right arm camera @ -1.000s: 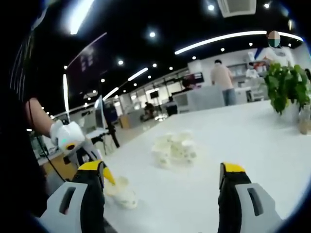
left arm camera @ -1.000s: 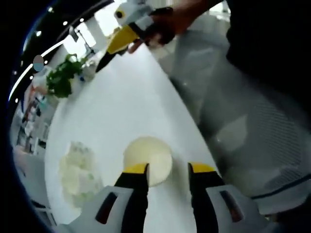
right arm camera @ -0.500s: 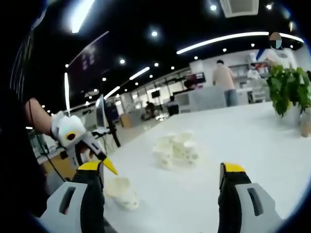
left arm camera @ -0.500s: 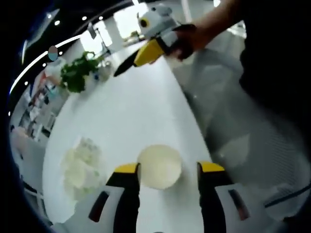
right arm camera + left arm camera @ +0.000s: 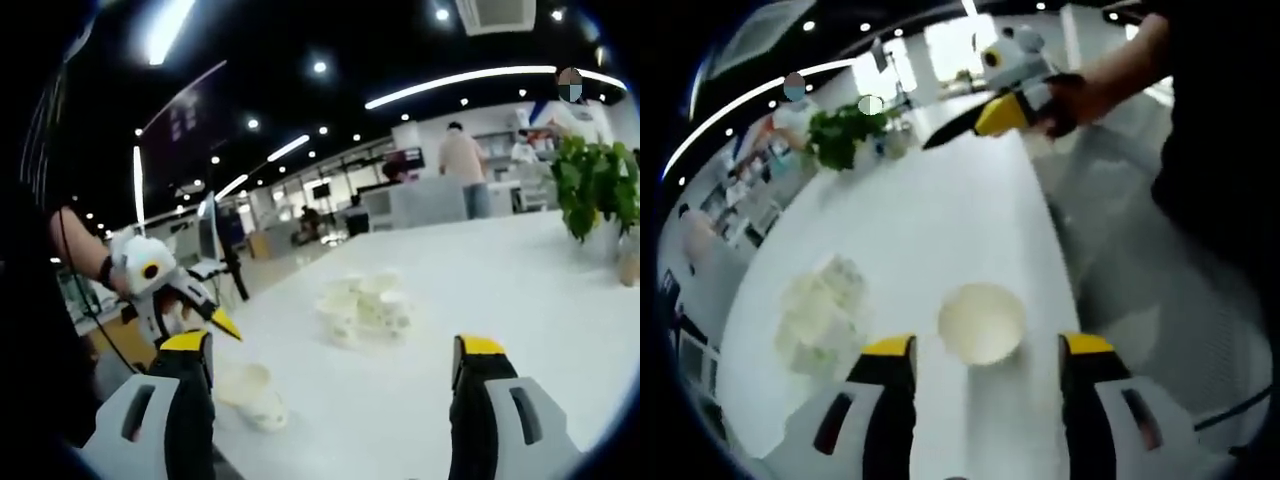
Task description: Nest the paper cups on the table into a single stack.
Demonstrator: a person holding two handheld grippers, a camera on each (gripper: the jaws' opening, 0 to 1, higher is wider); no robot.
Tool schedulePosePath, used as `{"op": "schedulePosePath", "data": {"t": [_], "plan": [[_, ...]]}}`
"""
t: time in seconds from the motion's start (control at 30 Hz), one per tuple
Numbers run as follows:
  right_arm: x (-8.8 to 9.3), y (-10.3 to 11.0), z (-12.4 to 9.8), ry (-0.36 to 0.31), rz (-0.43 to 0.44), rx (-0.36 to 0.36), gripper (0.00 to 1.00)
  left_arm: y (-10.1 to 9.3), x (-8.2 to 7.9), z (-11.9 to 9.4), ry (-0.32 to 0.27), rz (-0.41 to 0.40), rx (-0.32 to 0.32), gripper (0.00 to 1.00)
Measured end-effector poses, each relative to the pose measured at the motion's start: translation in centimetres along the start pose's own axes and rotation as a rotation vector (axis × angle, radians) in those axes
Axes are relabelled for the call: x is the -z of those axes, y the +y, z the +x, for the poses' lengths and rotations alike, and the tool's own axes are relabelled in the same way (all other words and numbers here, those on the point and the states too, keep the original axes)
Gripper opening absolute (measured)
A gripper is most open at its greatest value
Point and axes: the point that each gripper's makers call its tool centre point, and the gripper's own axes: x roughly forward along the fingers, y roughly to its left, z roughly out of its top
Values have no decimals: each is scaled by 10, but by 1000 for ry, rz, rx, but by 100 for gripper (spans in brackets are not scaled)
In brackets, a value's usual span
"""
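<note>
Both grippers (image 5: pixel 983 347) (image 5: pixel 335 350) gape empty; left gripper view looks into 1 cup (image 5: pixel 981 322).

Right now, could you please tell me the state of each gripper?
Left gripper: open, empty, above the lone paper cup.
Right gripper: open, empty, above the table.

Opposed low views across one shared white table (image 5: pixel 940 220).

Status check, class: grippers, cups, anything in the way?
Left gripper open above a lone cup, right gripper open, holding nothing. Cup cluster unstacked on the table. Nothing blocking.
</note>
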Motion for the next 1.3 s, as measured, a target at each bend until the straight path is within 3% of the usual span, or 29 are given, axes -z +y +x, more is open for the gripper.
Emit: {"op": "schedulePosePath", "data": {"t": [0.57,0.73,0.9,1.07,1.17,1.2,1.27,1.3], "plan": [[-2,3,2,7,-7,1,98,13,11,-11,-37,-151,-82,63],[-2,3,2,10,-5,1,99,24,9,-21,-104,-218,-157,61],[-1,4,4,17,-7,-5,99,29,15,-25,-120,-280,-189,71],[-1,5,5,25,-5,-11,98,36,19,-33,-140,-328,-232,73],[-1,4,5,27,-6,-10,98,42,21,-38,-150,-332,-274,79],[-1,5,5,26,-3,-11,98,50,23,-42,-157,-321,-328,82],[0,4,6,30,0,-9,98,50,27,-43,-163,-387,-322,84],[0,4,6,33,0,-10,98,51,27,-44,-168,-381,-324,84]]}}
